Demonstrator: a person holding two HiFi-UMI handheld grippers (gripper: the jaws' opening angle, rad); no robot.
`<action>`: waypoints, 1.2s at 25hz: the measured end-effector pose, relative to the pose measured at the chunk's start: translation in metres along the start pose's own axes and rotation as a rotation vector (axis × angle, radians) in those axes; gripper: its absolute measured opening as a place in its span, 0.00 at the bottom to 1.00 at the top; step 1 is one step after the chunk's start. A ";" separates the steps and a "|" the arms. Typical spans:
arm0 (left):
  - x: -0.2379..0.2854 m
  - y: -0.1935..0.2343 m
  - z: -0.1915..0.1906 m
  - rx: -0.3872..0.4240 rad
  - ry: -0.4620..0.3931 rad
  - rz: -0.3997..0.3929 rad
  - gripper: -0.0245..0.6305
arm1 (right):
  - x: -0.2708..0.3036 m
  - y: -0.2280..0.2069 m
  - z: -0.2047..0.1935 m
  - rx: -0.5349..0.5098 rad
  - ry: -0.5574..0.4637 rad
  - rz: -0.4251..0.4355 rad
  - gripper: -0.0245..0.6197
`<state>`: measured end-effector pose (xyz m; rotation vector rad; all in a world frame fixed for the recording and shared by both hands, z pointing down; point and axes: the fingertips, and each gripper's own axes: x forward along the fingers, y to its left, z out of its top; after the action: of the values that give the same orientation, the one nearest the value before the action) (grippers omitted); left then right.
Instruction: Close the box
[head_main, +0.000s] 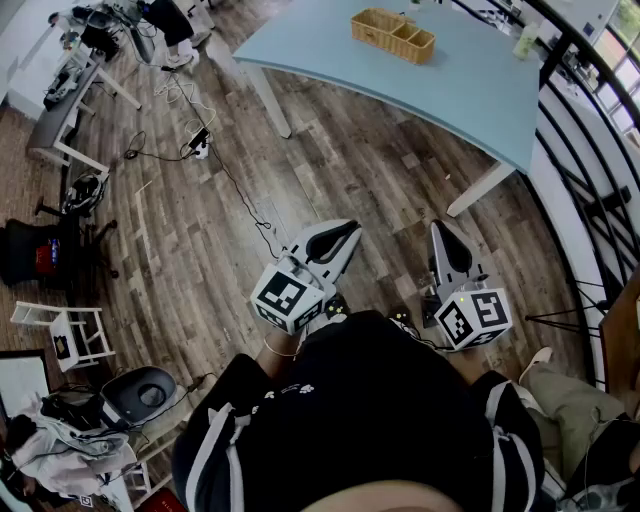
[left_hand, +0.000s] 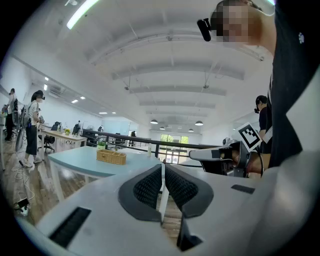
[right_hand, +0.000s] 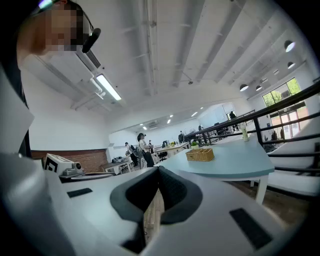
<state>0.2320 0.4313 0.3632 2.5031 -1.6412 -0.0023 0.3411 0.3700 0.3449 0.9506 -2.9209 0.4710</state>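
A wicker box with compartments stands on the far part of a light blue table. It shows small in the left gripper view and in the right gripper view. Both grippers are held close to the person's body over the wooden floor, well short of the table. My left gripper is shut with nothing between its pads. My right gripper is also shut and empty, beside the left one. Both point towards the table.
A black railing runs along the right side. Cables and a power strip lie on the floor at the left, near desks and a chair. A bottle stands at the table's far right. Other people stand at distant desks.
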 end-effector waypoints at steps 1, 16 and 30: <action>-0.001 0.000 0.001 0.001 -0.001 0.001 0.08 | 0.000 0.000 0.001 -0.002 -0.001 0.001 0.04; -0.004 0.007 0.005 -0.005 -0.016 -0.018 0.08 | 0.003 0.004 0.002 -0.007 -0.023 -0.013 0.04; -0.029 0.045 0.003 -0.006 -0.034 -0.011 0.08 | 0.034 0.031 -0.007 -0.024 0.005 -0.040 0.04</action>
<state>0.1789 0.4395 0.3636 2.5210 -1.6380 -0.0516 0.2949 0.3768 0.3469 1.0008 -2.8907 0.4346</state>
